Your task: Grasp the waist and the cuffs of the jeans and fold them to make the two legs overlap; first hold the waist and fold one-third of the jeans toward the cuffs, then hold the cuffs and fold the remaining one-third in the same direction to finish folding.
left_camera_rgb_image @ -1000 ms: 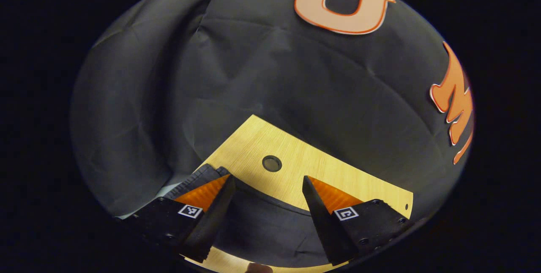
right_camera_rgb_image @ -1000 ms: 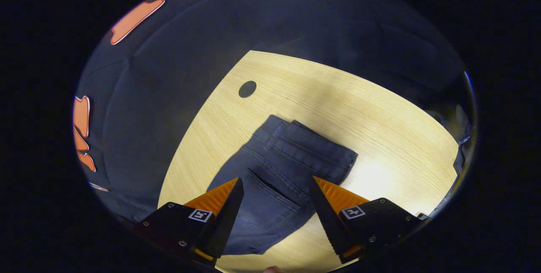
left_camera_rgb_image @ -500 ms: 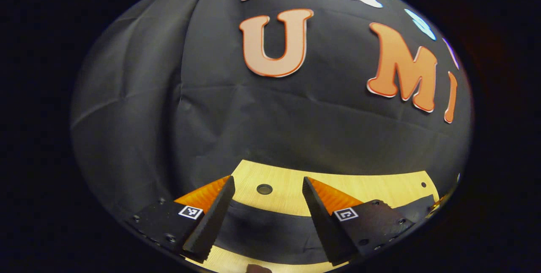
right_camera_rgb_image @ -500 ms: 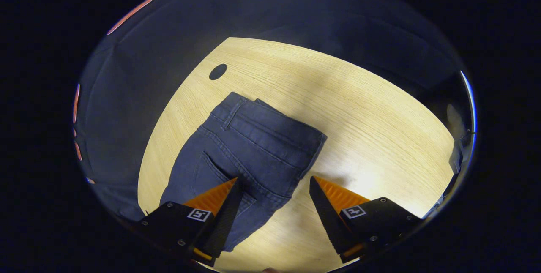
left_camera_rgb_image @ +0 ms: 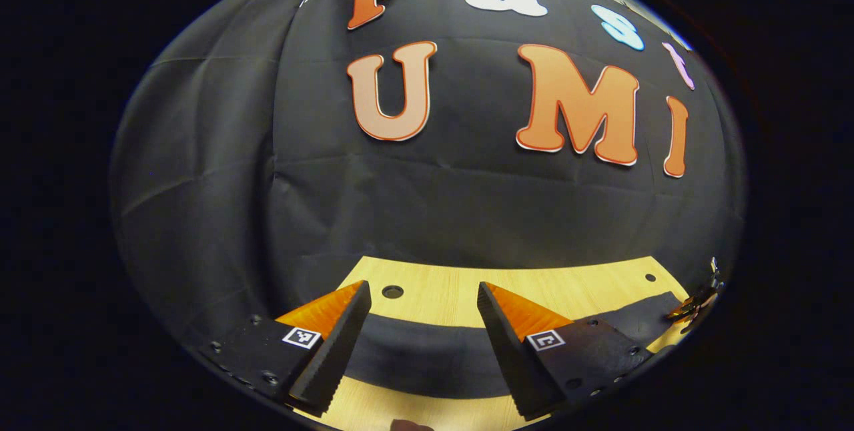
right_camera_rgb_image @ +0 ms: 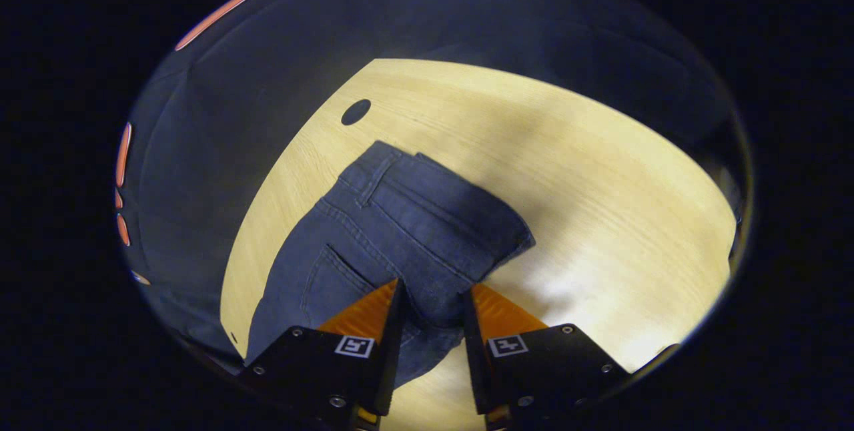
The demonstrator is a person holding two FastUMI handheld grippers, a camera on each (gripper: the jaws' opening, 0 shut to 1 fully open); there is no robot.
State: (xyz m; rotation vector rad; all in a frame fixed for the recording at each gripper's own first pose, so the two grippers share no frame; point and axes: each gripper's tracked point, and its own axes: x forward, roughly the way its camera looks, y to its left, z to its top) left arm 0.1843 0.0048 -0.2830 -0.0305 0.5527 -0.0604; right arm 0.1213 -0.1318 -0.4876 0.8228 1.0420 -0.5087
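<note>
Dark blue jeans point(right_camera_rgb_image: 400, 217) lie doubled on the light wooden table point(right_camera_rgb_image: 587, 171), waistband toward the far side and a back pocket facing up. My right gripper point(right_camera_rgb_image: 434, 284) is at their near edge, its fingers drawn close with a bulge of denim pinched between them. In the left gripper view, a dark band of the jeans point(left_camera_rgb_image: 427, 354) runs across the table point(left_camera_rgb_image: 574, 281) under my left gripper point(left_camera_rgb_image: 422, 284), which hovers open with nothing between its fingers and faces the booth wall.
A round hole point(right_camera_rgb_image: 355, 111) in the tabletop sits past the waistband, and it appears as a hole point(left_camera_rgb_image: 392, 291) in the left gripper view too. The black cloth wall rises close behind the table's far edge. Bare wood lies right of the jeans.
My right gripper's fingers have closed in from wide apart onto the jeans' near edge. My left gripper has tilted up and swung round, now facing the wall squarely, and stays open.
</note>
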